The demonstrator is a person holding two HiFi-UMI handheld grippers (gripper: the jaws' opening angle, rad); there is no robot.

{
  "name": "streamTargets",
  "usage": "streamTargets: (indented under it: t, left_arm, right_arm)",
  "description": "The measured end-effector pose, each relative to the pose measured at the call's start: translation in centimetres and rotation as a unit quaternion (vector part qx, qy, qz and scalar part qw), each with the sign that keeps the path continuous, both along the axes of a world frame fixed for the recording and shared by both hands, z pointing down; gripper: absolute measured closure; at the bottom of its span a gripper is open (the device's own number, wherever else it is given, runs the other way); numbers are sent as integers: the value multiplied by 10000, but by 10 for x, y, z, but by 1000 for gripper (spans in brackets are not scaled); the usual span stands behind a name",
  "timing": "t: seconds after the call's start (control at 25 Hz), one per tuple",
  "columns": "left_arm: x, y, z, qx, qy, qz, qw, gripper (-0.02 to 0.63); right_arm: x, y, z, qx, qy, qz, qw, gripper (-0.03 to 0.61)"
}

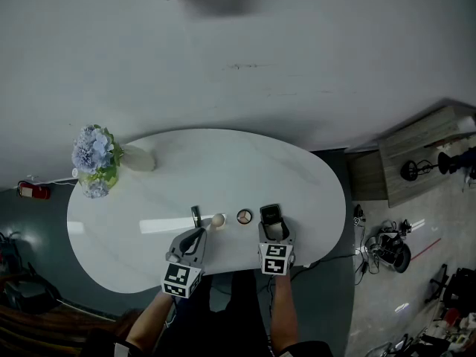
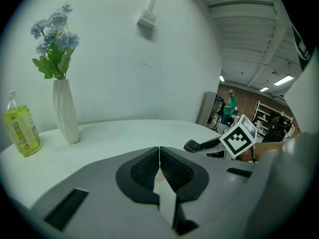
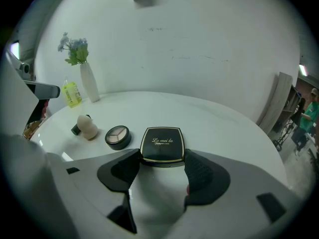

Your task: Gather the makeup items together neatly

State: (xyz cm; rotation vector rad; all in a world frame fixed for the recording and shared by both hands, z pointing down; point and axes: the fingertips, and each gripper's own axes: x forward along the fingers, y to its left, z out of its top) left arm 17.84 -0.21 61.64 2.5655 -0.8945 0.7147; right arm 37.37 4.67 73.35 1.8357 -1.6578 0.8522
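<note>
Both grippers low at the near edge of the white oval table [image 1: 223,162].
My left gripper [image 2: 159,156] has its jaws pressed together, empty. My right gripper [image 3: 161,158] stands wide, with the near edge of the black square compact [image 3: 162,144] between its tips. The round eyeshadow pan [image 3: 118,136] and beige sponge [image 3: 87,126] lie at its 10 o'clock. Only the gripper views show the green bottle [image 2: 22,131] by the white vase [image 2: 66,111]. Open tabletop lies at 12.
</note>
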Motion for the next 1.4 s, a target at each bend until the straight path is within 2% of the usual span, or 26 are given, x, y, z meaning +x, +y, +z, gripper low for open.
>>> streamTargets:
  t: [0.56, 0.8, 1.08, 1.4]
  left_arm:
    - [-9, 2, -25, 238, 126, -102, 9996, 594]
    - [-10, 0, -54, 552, 267, -185, 9979, 594]
    - [-7, -9, -113, 1117, 579, -297, 9916, 594]
    - [-10, 0, -161, 1533, 856, -405, 9836, 594]
  right_arm:
    - [1, -6, -31, 332, 51, -4, 9994, 299]
    - [-1, -16, -84, 886, 161, -173, 9958, 299]
    - [-11, -23, -170, 1744, 169, -443, 9835, 303]
    - [-19, -14, -238, 2404, 430, -581, 9680, 437]
